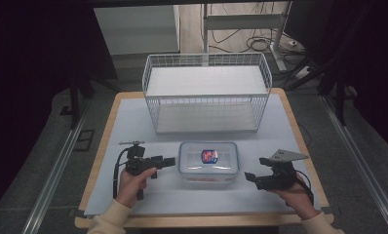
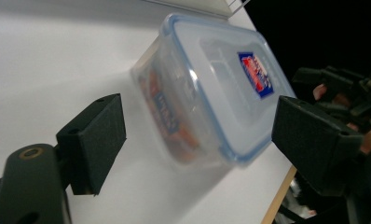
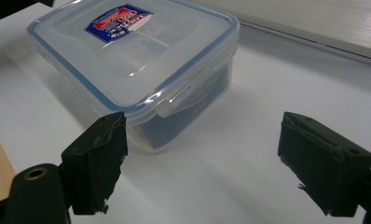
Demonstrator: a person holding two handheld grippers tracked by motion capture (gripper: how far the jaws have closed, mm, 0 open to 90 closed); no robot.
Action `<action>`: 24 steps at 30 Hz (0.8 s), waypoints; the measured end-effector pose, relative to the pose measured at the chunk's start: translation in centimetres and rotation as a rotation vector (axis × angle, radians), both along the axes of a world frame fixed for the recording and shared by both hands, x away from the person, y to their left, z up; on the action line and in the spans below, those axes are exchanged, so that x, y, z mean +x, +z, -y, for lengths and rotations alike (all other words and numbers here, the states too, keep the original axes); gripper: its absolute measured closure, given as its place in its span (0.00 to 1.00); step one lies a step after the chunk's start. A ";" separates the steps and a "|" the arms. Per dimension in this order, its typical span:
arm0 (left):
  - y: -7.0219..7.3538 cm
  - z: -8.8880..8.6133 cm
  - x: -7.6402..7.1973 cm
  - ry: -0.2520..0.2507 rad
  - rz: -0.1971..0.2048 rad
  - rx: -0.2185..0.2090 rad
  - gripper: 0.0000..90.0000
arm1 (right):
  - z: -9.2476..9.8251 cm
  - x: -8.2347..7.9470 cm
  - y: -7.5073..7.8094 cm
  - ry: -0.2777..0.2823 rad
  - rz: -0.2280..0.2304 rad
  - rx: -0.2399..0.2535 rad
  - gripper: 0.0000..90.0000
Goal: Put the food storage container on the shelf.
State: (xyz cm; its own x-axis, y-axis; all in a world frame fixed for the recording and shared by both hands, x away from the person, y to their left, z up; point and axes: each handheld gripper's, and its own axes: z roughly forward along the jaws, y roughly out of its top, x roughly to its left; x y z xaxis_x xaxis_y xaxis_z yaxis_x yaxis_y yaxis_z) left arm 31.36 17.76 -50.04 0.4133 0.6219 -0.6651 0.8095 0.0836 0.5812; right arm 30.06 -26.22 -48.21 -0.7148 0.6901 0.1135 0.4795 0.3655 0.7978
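Flanking a lidded plastic container (image 1: 209, 162) on the white table mat (image 1: 133, 122), just in front of the wire basket (image 1: 206, 92).

Left gripper (image 1: 168, 162) spread wide beside its left end, gripping nothing; right gripper (image 1: 249, 177) likewise gaping, apart from its right end. Risks: uneven squeeze skidding the slick box, or pads slipping off rounded corners.
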 end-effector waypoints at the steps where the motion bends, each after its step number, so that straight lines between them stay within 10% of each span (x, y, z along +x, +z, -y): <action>1: 0.0 0.4 0.3 -0.004 -0.003 -0.002 0.18 | 0.0 0.0 0.0 0.001 -0.001 0.001 0.18; 17: -2.2 3.6 2.5 -0.119 -0.094 0.002 0.23 | 0.1 0.3 -0.1 -0.009 0.001 -0.016 0.19; 24: -2.1 3.8 2.3 -0.104 -0.083 0.004 0.31 | 0.1 0.6 0.1 -0.008 -0.059 0.050 0.19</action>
State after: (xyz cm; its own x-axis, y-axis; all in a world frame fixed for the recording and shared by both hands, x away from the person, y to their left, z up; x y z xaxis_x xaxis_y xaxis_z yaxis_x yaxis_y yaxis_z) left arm 33.69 13.93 -52.10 0.4194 0.5814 -0.6972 0.8588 -0.0051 0.5123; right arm 30.64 -26.33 -48.10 -0.7001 0.6883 0.1899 0.5289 0.3213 0.7855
